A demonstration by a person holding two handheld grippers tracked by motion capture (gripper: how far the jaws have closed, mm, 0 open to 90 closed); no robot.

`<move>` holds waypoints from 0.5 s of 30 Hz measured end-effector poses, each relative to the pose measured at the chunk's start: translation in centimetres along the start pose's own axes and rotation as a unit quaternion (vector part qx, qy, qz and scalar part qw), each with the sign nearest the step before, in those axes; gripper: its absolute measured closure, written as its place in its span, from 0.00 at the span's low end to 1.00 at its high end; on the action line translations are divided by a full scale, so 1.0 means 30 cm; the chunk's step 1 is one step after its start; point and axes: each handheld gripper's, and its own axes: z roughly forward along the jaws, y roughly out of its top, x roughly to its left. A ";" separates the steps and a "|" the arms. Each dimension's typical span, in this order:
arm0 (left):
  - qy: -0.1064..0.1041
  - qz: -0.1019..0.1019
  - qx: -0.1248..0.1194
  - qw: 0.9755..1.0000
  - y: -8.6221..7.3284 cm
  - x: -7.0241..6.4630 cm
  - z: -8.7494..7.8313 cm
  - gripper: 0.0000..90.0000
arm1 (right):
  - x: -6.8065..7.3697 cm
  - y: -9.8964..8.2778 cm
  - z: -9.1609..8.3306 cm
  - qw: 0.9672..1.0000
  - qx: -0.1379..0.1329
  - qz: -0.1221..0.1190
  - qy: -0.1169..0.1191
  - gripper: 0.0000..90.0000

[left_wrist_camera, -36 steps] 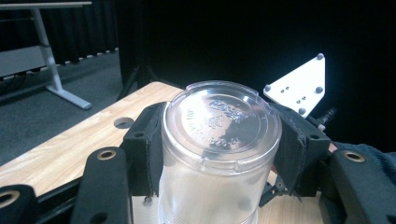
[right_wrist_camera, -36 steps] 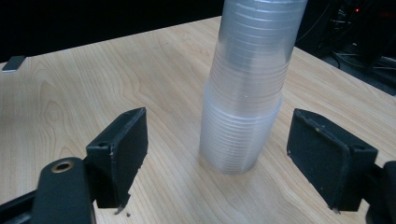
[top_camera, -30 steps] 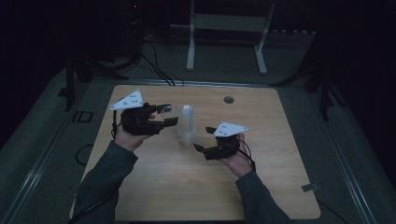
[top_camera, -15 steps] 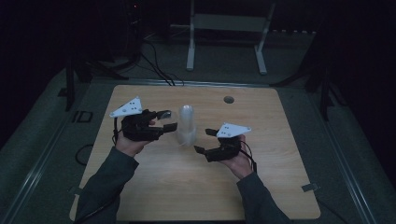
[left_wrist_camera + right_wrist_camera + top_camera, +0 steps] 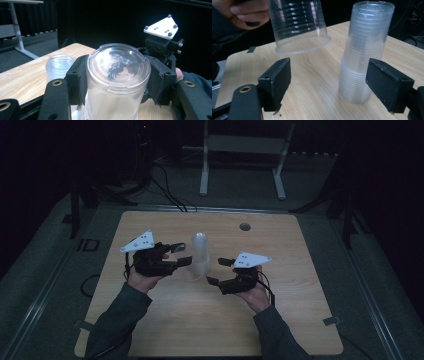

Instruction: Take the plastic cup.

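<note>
My left gripper (image 5: 117, 83) is shut on a clear plastic cup (image 5: 117, 75) that is turned mouth down, its embossed bottom facing up. From the right gripper view this cup (image 5: 299, 25) hangs above the table, apart from it. A tall stack of the same cups (image 5: 201, 254), also mouth down, stands on the wooden table (image 5: 165, 320) between both hands. The left gripper (image 5: 181, 256) sits just left of the stack. My right gripper (image 5: 218, 271) stands open just right of the stack; in its own view the right gripper (image 5: 332, 85) has wide jaws, with the stack (image 5: 362, 50) ahead, untouched.
A round hole (image 5: 245, 226) lies in the table's far side. Behind the table stands a metal frame (image 5: 242, 150), with cables on the floor (image 5: 170, 195). In the left gripper view the stack (image 5: 60, 66) is beyond the left jaw and the other gripper's white plate (image 5: 162, 26) is behind.
My left gripper has sunk a little toward the table with the cup in it. The right gripper and the stack have stayed put.
</note>
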 end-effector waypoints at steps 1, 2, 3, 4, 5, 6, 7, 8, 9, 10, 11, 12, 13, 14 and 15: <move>-0.002 0.000 -0.001 1.000 -0.001 -0.001 0.001 0.45 | 0.001 0.002 0.000 1.000 -0.003 0.000 0.003 0.22; -0.003 0.001 -0.002 1.000 -0.003 -0.002 0.002 0.45 | 0.004 0.008 -0.001 1.000 -0.009 0.004 0.011 0.22; -0.006 -0.001 -0.004 1.000 -0.006 -0.004 0.004 0.45 | 0.005 0.011 -0.002 1.000 -0.013 0.005 0.014 0.22; -0.006 -0.001 -0.004 1.000 -0.006 -0.004 0.004 0.45 | 0.006 0.013 -0.003 1.000 -0.016 0.006 0.017 0.22; -0.009 -0.002 -0.006 1.000 -0.011 -0.005 0.007 0.45 | 0.007 0.015 -0.004 1.000 -0.020 0.009 0.021 0.22; -0.009 -0.002 -0.006 1.000 -0.011 -0.005 0.007 0.45 | 0.007 0.017 -0.005 0.999 -0.023 0.010 0.025 0.22; -0.009 -0.002 -0.007 1.000 -0.013 -0.004 0.008 0.45 | 0.008 0.019 -0.006 0.999 -0.025 0.011 0.028 0.22; -0.011 -0.004 -0.008 1.000 -0.016 -0.005 0.009 0.45 | 0.008 0.019 -0.006 0.999 -0.025 0.011 0.028 0.22; -0.012 -0.005 -0.009 1.000 -0.019 -0.005 0.010 0.45 | 0.007 0.021 -0.007 0.999 -0.029 0.013 0.031 0.22; -0.016 -0.008 -0.014 1.000 -0.024 -0.005 0.013 0.45 | 0.006 0.024 -0.008 0.999 -0.036 0.019 0.036 0.22; -0.016 -0.008 -0.014 1.000 -0.024 -0.005 0.013 0.45 | 0.006 0.024 -0.008 0.999 -0.036 0.019 0.036 0.22; -0.019 -0.009 -0.014 1.000 -0.026 -0.005 0.015 0.45 | 0.003 0.028 -0.010 0.998 -0.045 0.024 0.043 0.22; -0.020 -0.011 -0.015 1.000 -0.028 -0.005 0.017 0.45 | 0.003 0.028 -0.010 0.998 -0.045 0.024 0.043 0.22; -0.022 -0.011 -0.015 1.000 -0.030 -0.005 0.020 0.45 | 0.002 0.032 -0.011 0.997 -0.051 0.028 0.048 0.22; -0.024 -0.011 -0.014 1.000 -0.031 -0.006 0.023 0.45 | 0.002 0.032 -0.011 0.997 -0.051 0.028 0.048 0.22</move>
